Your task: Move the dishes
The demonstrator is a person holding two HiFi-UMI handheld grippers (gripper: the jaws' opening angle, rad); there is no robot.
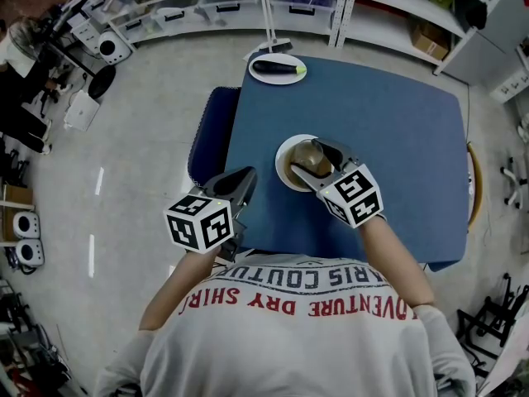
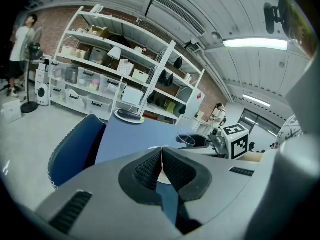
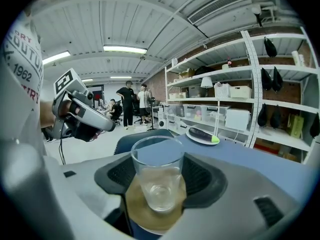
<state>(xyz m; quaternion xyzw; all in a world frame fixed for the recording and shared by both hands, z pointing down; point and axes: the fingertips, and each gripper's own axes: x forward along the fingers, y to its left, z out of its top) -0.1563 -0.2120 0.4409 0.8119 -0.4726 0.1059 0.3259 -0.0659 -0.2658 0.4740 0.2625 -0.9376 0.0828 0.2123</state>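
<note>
A clear empty glass stands on a white saucer with a brown centre, near the front of the blue table. My right gripper reaches over the saucer with a jaw on each side of the glass. In the right gripper view both pads lie against the walls of the glass, above the brown saucer. My left gripper hovers at the table's front left edge. Its jaws are shut and empty.
A white plate with a dark aubergine lies at the table's far edge. A blue chair stands against the table's left side. Shelving with boxes lines the far wall. People stand far off.
</note>
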